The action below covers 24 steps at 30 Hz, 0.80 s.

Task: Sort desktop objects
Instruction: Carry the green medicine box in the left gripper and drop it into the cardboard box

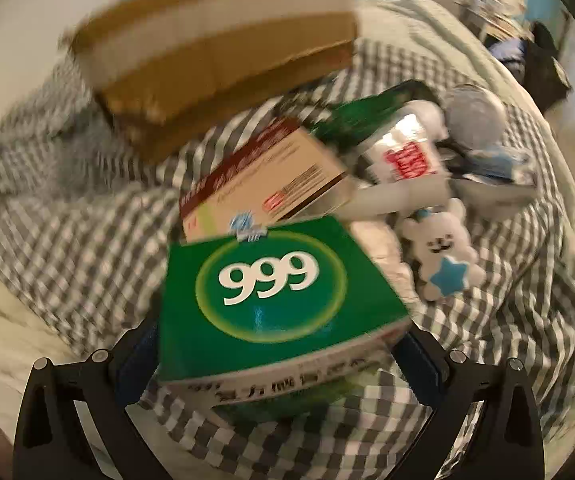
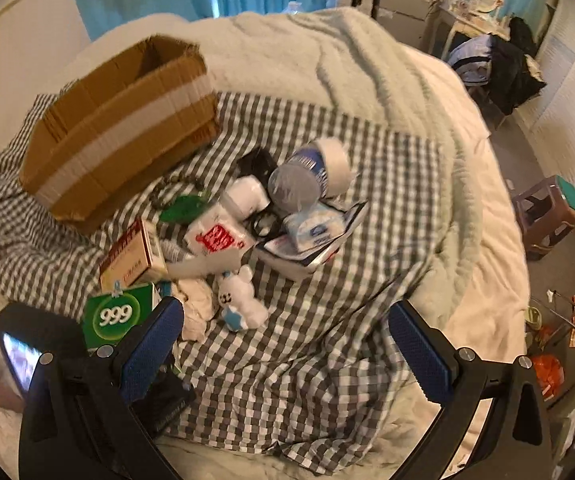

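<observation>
A green "999" box (image 1: pixel 271 288) lies tilted on the checked cloth (image 1: pixel 71 248), between the fingers of my left gripper (image 1: pixel 277 336). The jaws stand wide and do not visibly press it. Behind it are a red-and-white medicine box (image 1: pixel 263 176), a white bag with red print (image 1: pixel 407 156) and a white bear toy with a blue star (image 1: pixel 443 252). An open cardboard box (image 1: pixel 215 52) stands at the back. My right gripper (image 2: pixel 285 312) hangs open over bare cloth, right of the green box (image 2: pixel 115 316) and the bear (image 2: pixel 239 300). The left wrist view is blurred.
The pile also holds a tape roll (image 2: pixel 327 164), a clear cup (image 2: pixel 291 184), a blue-and-white tissue pack (image 2: pixel 311 228) and a green tag (image 2: pixel 183 206). The cardboard box (image 2: pixel 119 128) sits back left. A pale quilt (image 2: pixel 327 60) covers the bed. A stool (image 2: pixel 547 208) stands on the floor, right.
</observation>
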Each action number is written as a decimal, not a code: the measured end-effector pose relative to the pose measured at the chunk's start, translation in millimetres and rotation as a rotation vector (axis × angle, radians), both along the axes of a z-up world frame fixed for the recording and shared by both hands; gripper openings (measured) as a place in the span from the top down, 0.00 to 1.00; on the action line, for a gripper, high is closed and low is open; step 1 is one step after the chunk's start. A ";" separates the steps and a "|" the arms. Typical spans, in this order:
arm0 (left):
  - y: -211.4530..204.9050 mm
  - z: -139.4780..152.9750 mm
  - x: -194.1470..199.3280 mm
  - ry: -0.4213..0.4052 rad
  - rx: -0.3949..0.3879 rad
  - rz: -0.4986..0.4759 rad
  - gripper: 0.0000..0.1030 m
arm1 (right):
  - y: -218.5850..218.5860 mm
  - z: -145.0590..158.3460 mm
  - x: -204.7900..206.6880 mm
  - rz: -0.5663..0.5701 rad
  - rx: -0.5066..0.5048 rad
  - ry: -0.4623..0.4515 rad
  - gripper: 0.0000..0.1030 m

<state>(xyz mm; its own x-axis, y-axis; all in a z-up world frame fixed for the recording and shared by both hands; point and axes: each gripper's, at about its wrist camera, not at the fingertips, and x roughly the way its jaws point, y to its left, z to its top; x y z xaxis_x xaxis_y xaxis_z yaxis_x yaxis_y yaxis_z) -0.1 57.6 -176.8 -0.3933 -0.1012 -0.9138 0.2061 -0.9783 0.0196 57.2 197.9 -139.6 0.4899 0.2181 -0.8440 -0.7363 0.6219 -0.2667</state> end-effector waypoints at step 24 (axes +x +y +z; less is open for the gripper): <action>-56.3 3.9 -2.8 0.001 0.121 0.064 0.04 | 34.5 -136.6 41.4 -0.021 -0.212 0.196 0.49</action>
